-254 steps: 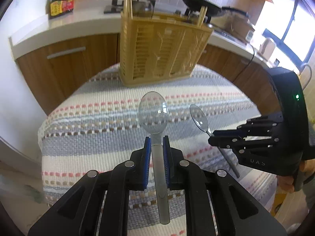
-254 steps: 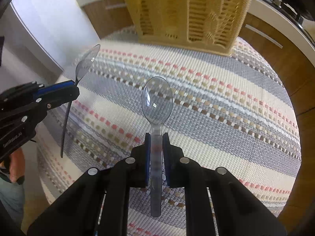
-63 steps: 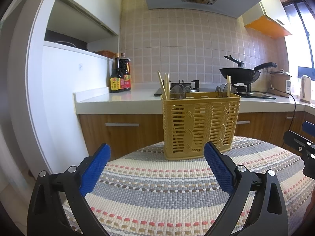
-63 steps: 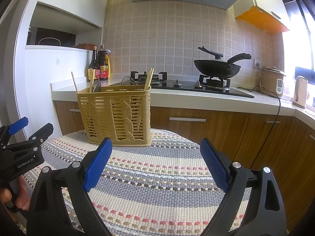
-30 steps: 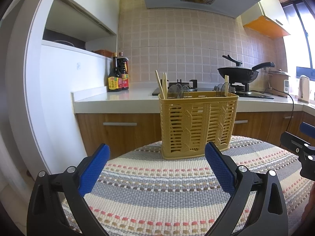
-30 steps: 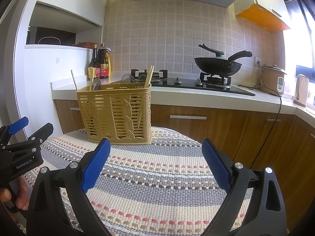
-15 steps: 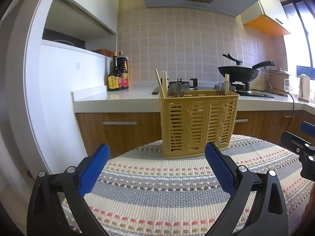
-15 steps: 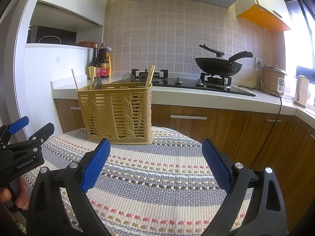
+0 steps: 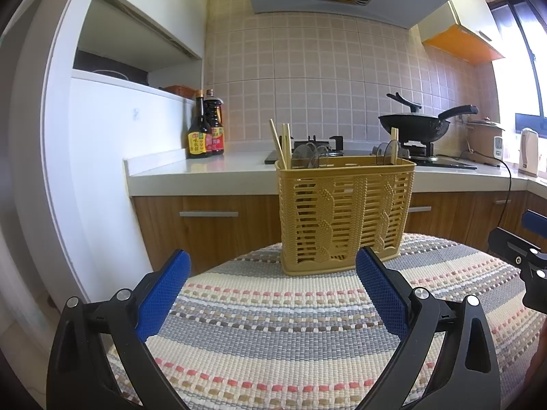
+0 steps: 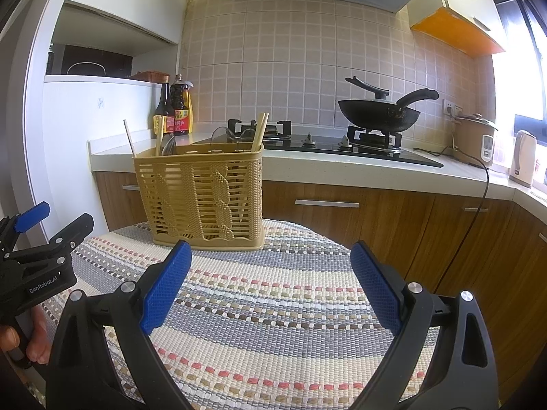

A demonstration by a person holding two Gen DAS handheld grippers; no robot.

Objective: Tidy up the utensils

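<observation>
I have both tools spread wide and holding nothing: the left gripper (image 9: pixel 273 287) hovers low over the striped woven table mat (image 9: pixel 273 335), and the right gripper (image 10: pixel 271 280) does the same alongside it.

The yellow slotted plastic utensil basket (image 9: pixel 345 215) stands upright on the mat straight ahead of my left fingers, just past their tips, and ahead and to the left of my right ones. Pale wooden chopsticks (image 9: pixel 282 145) lean out of its left end, another stick rises at its right end, and the bowls of clear plastic spoons (image 9: pixel 305 158) show above the rim. I see no loose utensil on the mat between or around either pair of fingers, so I judge the sorting to be about finished.

The risk now is mostly mine. The basket looks light and tall for its footprint, so a forward nudge from the left tool could tip it or slide it off the far edge of the mat. The chopsticks lean outward; clipping one with a finger could lever the basket over. My two tools also sit near each other, and swinging either one inward could knock them together.
</observation>
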